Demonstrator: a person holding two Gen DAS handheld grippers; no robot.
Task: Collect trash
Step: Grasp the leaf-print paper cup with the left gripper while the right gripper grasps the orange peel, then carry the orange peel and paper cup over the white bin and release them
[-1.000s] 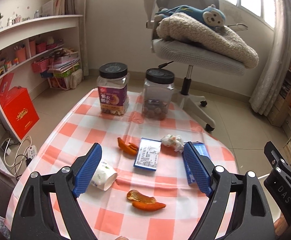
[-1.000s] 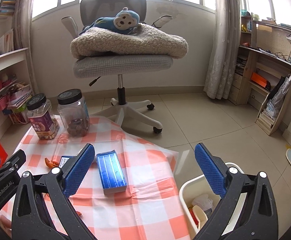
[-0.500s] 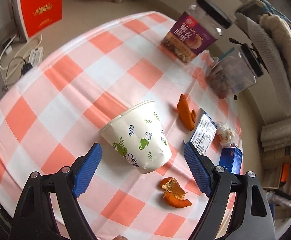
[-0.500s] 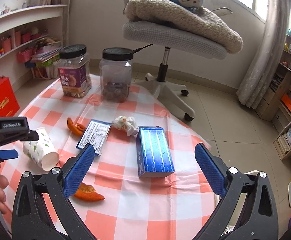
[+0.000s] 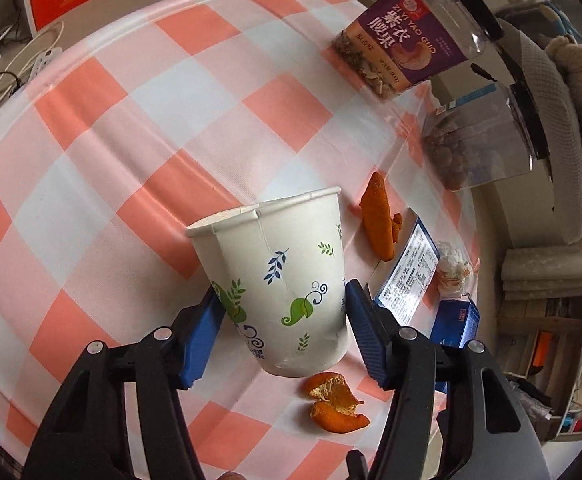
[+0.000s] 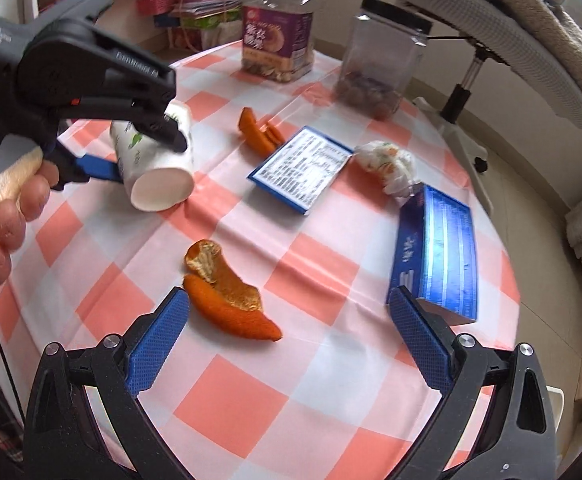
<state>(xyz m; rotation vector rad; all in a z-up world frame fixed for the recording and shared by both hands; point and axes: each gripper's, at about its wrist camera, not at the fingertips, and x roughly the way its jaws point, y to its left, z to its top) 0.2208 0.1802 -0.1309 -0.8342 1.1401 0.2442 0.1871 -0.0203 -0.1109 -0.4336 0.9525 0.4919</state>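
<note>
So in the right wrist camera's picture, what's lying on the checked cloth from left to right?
White leaf-printed paper cup → large orange peel → flat blue-edged label card → crumpled white tissue wad → long blue box.

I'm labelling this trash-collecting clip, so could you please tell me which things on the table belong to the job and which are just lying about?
Trash to collect:
- paper cup, held between the left gripper pads
- orange peel before the open right gripper
- second orange peel
- crumpled tissue

Probably just lying about:
- cashew jar
- clear jar
- blue box
- flat packet
</note>
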